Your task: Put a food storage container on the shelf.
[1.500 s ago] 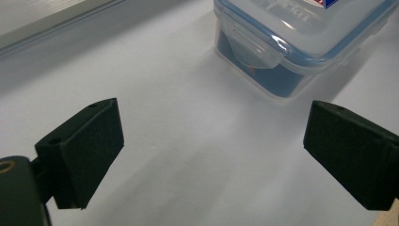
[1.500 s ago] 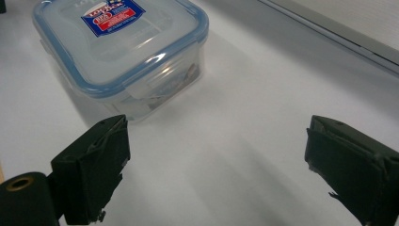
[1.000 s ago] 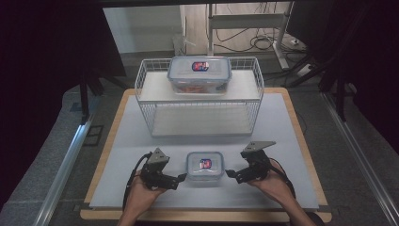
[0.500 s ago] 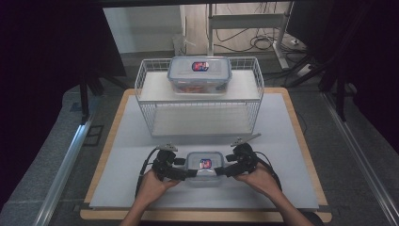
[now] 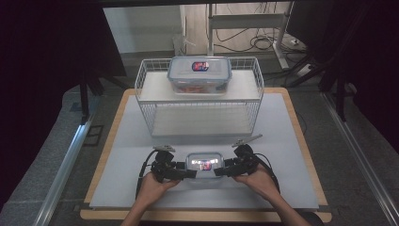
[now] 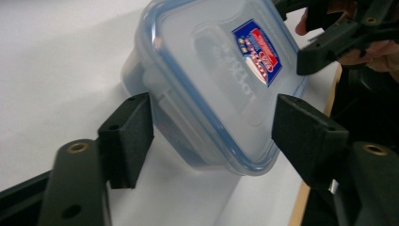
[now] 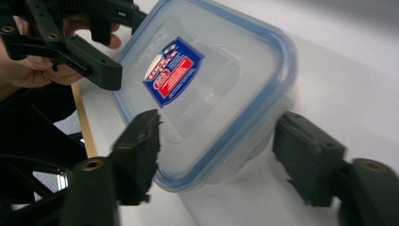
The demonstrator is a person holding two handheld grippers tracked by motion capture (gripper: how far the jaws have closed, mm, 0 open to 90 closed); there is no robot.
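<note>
Two clear plastic lidded containers with blue seals: a small one (image 5: 204,164) on the white table (image 5: 291,188), a larger one (image 5: 200,75) atop one white wire rack (image 5: 150,101). Two black hand-held grippers, left (image 5: 190,173) and right (image 5: 220,171).

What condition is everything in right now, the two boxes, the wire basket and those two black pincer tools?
Small container: lid on, standing on the table, between both grippers.
Left gripper: jaws have just been closing around one end of the small container; contact unclear.
Right gripper: jaws have just been closing around the other end; contact unclear.
Large container: lid on, resting on the wire rack.
Wire rack: upright, lower level bare.
</note>
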